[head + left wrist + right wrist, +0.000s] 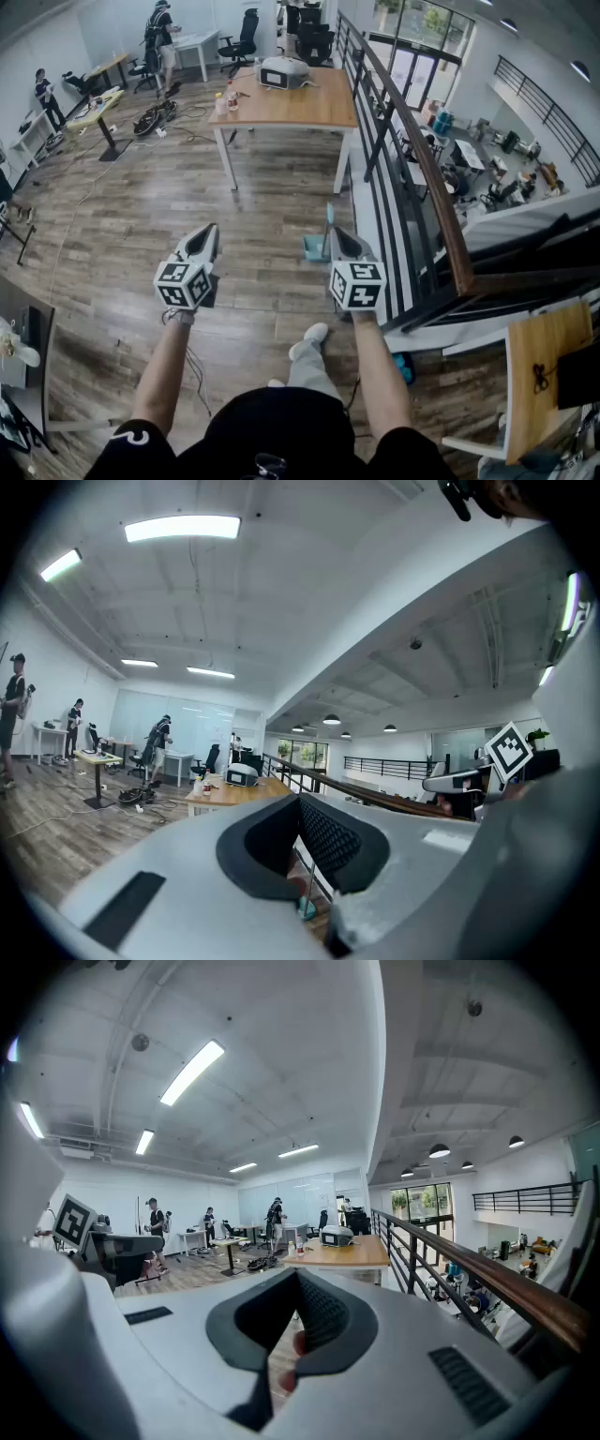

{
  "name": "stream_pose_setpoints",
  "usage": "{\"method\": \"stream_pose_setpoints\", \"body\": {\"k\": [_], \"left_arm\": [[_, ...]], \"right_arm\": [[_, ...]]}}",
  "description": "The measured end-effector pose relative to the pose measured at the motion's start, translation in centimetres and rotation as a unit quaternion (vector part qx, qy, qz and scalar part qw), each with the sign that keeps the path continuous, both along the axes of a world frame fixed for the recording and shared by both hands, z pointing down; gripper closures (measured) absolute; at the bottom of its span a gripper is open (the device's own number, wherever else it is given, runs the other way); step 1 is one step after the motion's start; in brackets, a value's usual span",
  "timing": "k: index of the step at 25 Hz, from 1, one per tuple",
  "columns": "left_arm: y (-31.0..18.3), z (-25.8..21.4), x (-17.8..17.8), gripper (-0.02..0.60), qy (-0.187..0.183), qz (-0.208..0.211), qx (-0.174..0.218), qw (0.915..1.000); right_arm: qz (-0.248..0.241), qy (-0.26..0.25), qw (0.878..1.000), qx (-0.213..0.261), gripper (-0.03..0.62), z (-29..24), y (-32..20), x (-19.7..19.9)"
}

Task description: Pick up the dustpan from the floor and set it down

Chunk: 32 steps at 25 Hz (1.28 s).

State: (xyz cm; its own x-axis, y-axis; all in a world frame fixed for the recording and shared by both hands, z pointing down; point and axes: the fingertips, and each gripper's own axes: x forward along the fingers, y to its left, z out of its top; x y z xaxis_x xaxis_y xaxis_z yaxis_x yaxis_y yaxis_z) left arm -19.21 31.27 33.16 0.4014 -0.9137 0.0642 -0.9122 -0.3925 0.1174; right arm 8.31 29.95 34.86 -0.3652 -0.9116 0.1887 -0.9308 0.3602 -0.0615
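I judge you are at the approach. The teal dustpan [315, 247] stands untouched on the wooden floor [141, 234], just beside the black railing [412, 178], with its thin handle upright. In the head view it lies between your two hands, close ahead of the right tongs [339, 234]. The left tongs [208, 232] are further off to its side. Both pairs of tongs are closed with nothing in them, held roughly level in front of you and well above the floor.

The right tongs look the better choice, being nearer. Open them wide before you go down, not at the last moment. Aim for the upright handle rather than the pan's low lip. The handle is slim, so centre it between the pads and close firmly, or it may swivel. Come in from the open floor side so the railing posts do not catch the tongs. Lift straight up, keep the pan level, and set it flat on the floor before you let go.
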Motion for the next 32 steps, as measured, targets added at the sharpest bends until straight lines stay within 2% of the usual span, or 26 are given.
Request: {"method": "stream_pose_setpoints", "body": {"k": [12, 18, 24, 32], "left_arm": [[-1.0, 0.4, 0.6, 0.584, -0.009, 0.007, -0.005, 0.9999], [-3.3, 1.0, 1.0, 0.584, -0.011, 0.012, -0.012, 0.9998], [-7.6, 2.3, 1.2, 0.584, -0.011, 0.017, -0.024, 0.9995], [-16.9, 3.1, 2.1, 0.584, -0.014, 0.032, -0.04, 0.9986]], "right_arm": [[0.011, -0.007, 1.0, -0.012, 0.603, 0.6, -0.8, 0.8], [0.011, -0.005, 1.0, -0.019, 0.603, 1.0, -3.1, 1.1], [0.013, -0.002, 1.0, -0.024, 0.603, 1.6, -7.2, 1.2], [0.022, 0.004, 0.999, -0.035, 0.603, 1.9, -15.5, 1.8]]}}
